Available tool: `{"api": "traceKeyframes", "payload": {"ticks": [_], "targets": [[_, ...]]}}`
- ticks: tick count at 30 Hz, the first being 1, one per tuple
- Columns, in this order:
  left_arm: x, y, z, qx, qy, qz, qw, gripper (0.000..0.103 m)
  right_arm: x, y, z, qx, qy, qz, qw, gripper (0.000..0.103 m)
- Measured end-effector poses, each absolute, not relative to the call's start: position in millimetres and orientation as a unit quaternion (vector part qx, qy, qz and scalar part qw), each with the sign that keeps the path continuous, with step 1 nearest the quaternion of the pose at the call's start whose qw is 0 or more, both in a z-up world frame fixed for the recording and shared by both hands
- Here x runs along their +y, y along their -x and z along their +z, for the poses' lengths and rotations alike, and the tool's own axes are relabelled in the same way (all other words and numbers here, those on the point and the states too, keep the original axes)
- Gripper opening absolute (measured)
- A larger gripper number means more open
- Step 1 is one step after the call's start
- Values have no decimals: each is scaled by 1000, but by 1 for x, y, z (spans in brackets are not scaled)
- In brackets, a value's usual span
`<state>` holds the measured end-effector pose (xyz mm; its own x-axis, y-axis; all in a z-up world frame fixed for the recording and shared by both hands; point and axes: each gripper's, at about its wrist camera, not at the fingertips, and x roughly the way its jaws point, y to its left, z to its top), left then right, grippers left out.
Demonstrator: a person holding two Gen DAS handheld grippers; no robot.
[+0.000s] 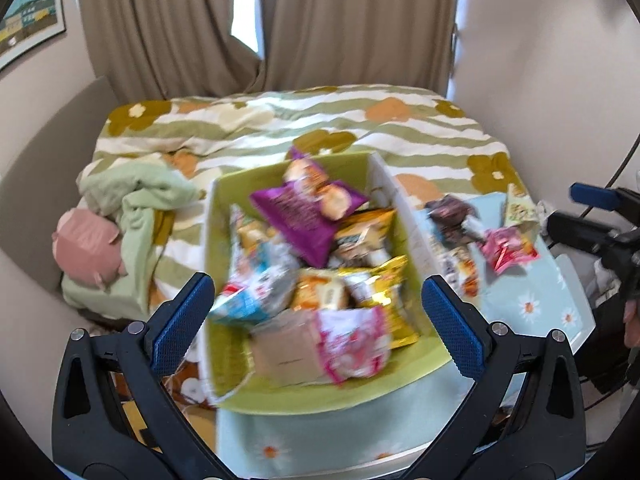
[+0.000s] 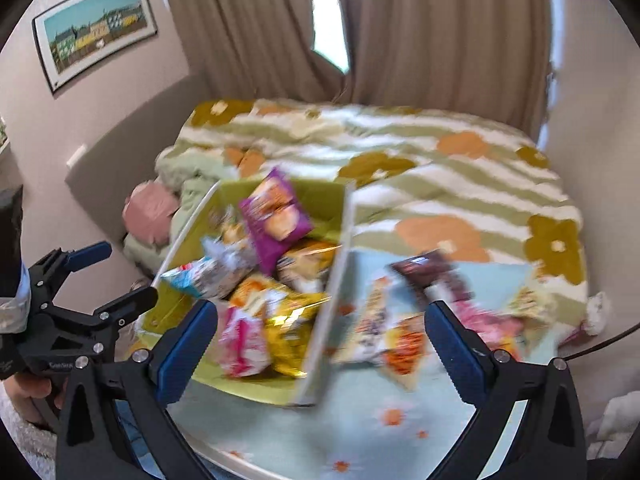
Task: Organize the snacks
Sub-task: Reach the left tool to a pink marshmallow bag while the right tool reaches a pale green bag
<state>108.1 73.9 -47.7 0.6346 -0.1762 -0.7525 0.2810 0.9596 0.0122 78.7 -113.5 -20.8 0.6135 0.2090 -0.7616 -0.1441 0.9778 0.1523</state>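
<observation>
Motion blur smears the snack packets in the green box, so no printing on them can be read. The loose packets on the pale blue cloth beside it blur together, their edges hard to separate. The left gripper covers the box's near corners. The right gripper is cut off by the left view's frame edge, as is the framed picture

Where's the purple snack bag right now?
The purple snack bag lies on top of the pile at the far end of the green box, centre in both wrist views, just beyond a yellow packet; neither tongs touches it.
</observation>
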Motion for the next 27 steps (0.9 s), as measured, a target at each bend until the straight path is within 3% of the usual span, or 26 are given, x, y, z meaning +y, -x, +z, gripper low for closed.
{"api": "traceKeyframes", "payload": {"ticks": [13,20,27], "targets": [[-107,-111,-40,415,-40,-154,896,102,-319,-69,-2,421,-34,53,905,103],[-212,-133,-107,481,-37,-159,862,102,-386,-96,-40,443,-4,92,892,103],[-261,-155,-181,524,-45,-139,839,102,-418,-124,-108,482,-15,128,867,103]]}}
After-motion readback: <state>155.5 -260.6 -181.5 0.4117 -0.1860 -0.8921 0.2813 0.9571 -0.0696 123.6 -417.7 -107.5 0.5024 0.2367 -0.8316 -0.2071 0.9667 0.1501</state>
